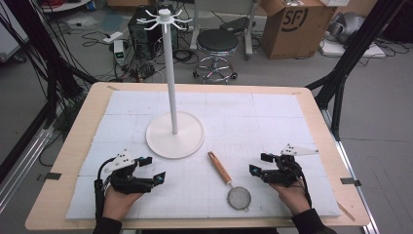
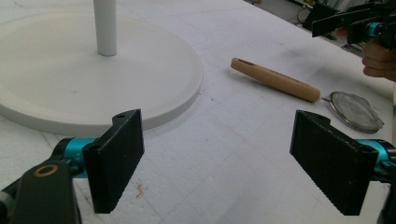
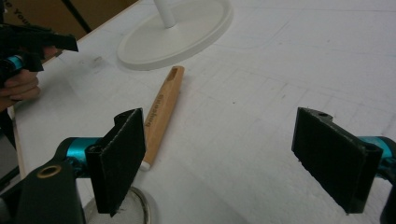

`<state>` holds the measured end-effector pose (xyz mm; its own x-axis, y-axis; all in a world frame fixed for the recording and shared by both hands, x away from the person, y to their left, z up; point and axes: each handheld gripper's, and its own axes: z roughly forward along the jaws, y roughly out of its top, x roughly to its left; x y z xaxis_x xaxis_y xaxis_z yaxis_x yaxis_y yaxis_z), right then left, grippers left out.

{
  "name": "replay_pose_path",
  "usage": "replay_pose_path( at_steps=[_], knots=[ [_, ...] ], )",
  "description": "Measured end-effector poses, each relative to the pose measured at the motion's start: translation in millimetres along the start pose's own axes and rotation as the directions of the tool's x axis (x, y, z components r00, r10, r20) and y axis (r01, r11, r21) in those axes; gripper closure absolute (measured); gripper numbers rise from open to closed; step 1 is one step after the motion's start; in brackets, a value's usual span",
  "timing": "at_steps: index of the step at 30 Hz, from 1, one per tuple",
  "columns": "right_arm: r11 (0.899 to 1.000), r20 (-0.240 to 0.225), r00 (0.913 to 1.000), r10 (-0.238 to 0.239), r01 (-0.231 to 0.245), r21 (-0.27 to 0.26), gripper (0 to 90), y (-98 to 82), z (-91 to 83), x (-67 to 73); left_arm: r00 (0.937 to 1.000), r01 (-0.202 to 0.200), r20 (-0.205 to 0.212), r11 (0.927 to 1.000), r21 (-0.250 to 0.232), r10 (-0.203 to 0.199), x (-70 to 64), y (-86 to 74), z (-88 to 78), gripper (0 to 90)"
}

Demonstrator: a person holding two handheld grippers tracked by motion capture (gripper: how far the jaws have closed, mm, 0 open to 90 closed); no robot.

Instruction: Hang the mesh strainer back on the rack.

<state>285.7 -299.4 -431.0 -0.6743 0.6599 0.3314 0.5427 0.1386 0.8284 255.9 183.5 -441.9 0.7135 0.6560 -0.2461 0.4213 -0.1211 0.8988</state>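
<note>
Both grippers (image 1: 150, 168) (image 1: 260, 164) gape apart; right gripper view reveals lettering on the strainer's (image 3: 160, 112) wooden handle.

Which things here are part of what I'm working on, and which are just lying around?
Part of the job:
- strainer with wooden handle, on the white mat
- white stand with hooks at the top
- left tongs and right tongs, both open and empty

Lying about:
- stool
- cardboard box
- cables on the floor

Smooth wooden handle (image 1: 219, 167) with fine metal mesh on strainer (image 1: 239, 198); matt white stand (image 1: 175, 135); rough foam-covered table (image 1: 272, 122).
</note>
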Motion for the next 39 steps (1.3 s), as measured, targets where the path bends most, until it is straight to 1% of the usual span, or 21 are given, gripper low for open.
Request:
replay_pose_path(
  at_steps=[1, 2, 4, 6, 8, 11, 14, 15, 17, 19, 21, 23, 26, 27, 29, 31, 33, 35, 36, 37, 39],
  knots=[
    [1.0, 0.0, 1.0, 0.0, 0.0, 0.0, 16.9, 0.0, 0.0, 0.0, 1.0, 0.003, 0.003, 1.0, 0.0, -0.003, 0.2, -0.1, 0.3, 18.2],
    [1.0, -0.01, 0.9999, -0.003, 0.003, -0.001, 16.9, 2.3, 2.5, 2.7, 1.0, 0.004, 0.001, 1.0, 0.001, -0.004, 0.4, -0.2, 0.5, 18.2],
    [1.0, -0.019, 0.9998, -0.002, 0.002, 0.004, 17.7, 4.3, 4.7, 5.7, 1.0, -0.006, 0.001, 1.0, 0.005, 0.006, 0.2, -0.1, 0.6, 18.2],
    [1.0, -0.026, 0.9995, -0.019, 0.02, 0.02, 18.4, 6.8, 9.5, 10.3, 1.0, -0.004, 0.005, 1.0, 0.001, 0.004, -0.9, -0.1, 0.7, 18.2],
    [0.999, -0.033, 0.9989, -0.032, 0.033, 0.03, 21.3, 8.9, 14.4, 14.5, 1.0, -0.002, 0.006, 1.0, 0.0, 0.002, -1.0, 0.0, 0.2, 18.2],
    [0.999, -0.043, 0.9986, -0.032, 0.034, 0.04, 21.4, 11.0, 18.8, 17.5, 1.0, 0.001, 0.003, 1.0, 0.0, -0.001, -0.7, -0.1, 0.3, 18.1],
    [0.997, -0.061, 0.9977, -0.029, 0.033, 0.065, 23.1, 14.5, 24.4, 22.2, 1.0, -0.003, 0.003, 1.0, 0.002, 0.003, -1.1, -0.1, 1.4, 18.1],
    [0.997, -0.077, 0.9965, -0.032, 0.038, 0.074, 23.4, 16.9, 27.8, 24.8, 1.0, -0.006, 0.006, 1.0, 0.004, 0.006, -1.4, 0.0, 1.6, 18.2],
    [0.995, -0.084, 0.9959, -0.035, 0.043, 0.087, 23.8, 19.1, 30.5, 27.5, 1.0, -0.005, 0.005, 1.0, 0.001, 0.005, -1.9, 0.0, 1.8, 18.2],
    [0.995, -0.082, 0.9959, -0.039, 0.046, 0.094, 23.8, 20.5, 33.3, 28.8, 1.0, -0.003, 0.006, 1.0, -0.001, 0.003, -1.7, 0.1, 1.4, 18.1],
    [0.993, -0.067, 0.9972, -0.033, 0.04, 0.113, 23.8, 20.9, 37.0, 29.7, 1.0, -0.004, -0.004, 1.0, -0.003, 0.004, -1.3, 0.3, 1.0, 18.1],
    [0.991, -0.07, 0.9974, -0.019, 0.028, 0.13, 23.8, 20.6, 41.5, 29.9, 1.0, 0.005, 0.005, 0.9999, -0.013, -0.005, -0.9, 0.6, 0.6, 18.1],
    [0.989, -0.067, 0.9975, -0.02, 0.029, 0.146, 24.5, 20.6, 46.6, 31.9, 1.0, 0.006, 0.008, 0.9998, -0.018, -0.006, -0.9, 1.1, 0.1, 18.0],
    [0.986, -0.074, 0.9971, -0.018, 0.03, 0.165, 25.9, 21.0, 51.6, 34.5, 1.0, 0.007, 0.004, 0.9997, -0.023, -0.007, -0.9, 1.1, -0.2, 17.9],
    [0.982, -0.087, 0.9961, -0.015, 0.031, 0.187, 32.4, 21.5, 56.5, 37.1, 1.0, 0.007, 0.005, 0.9997, -0.023, -0.007, -0.8, 1.2, -0.3, 17.7],
    [0.978, -0.092, 0.9957, -0.01, 0.029, 0.209, 33.1, 21.8, 61.3, 38.8, 1.0, 0.007, 0.001, 0.9997, -0.025, -0.007, -0.4, 1.6, -1.0, 17.4],
    [0.977, -0.094, 0.9955, -0.006, 0.026, 0.214, 32.9, 21.9, 63.2, 38.9, 0.9999, 0.009, 0.005, 0.9995, -0.03, -0.009, 0.9, 1.9, -1.8, 17.4],
    [0.972, -0.1, 0.995, 0.008, 0.015, 0.236, 32.9, 21.1, 69.4, 39.9, 0.9999, 0.012, -0.001, 0.9993, -0.034, -0.012, 1.3, 2.3, -2.5, 17.3],
    [0.972, -0.1, 0.995, 0.008, 0.015, 0.236, 32.9, 21.1, 69.4, 39.9, 0.9999, 0.013, 0.0, 0.9992, -0.037, -0.013, 1.2, 2.3, -2.7, 17.3],
    [0.965, -0.096, 0.9952, 0.019, 0.007, 0.264, 33.2, 19.6, 73.0, 40.2, 0.9999, 0.013, 0.0, 0.9992, -0.038, -0.013, 1.0, 2.4, -2.9, 17.3],
    [0.957, -0.09, 0.9957, 0.018, 0.009, 0.289, 34.0, 18.0, 76.0, 40.0, 0.9999, 0.013, 0.0, 0.9992, -0.037, -0.013, 1.0, 2.5, -2.8, 17.4]
  ],
)
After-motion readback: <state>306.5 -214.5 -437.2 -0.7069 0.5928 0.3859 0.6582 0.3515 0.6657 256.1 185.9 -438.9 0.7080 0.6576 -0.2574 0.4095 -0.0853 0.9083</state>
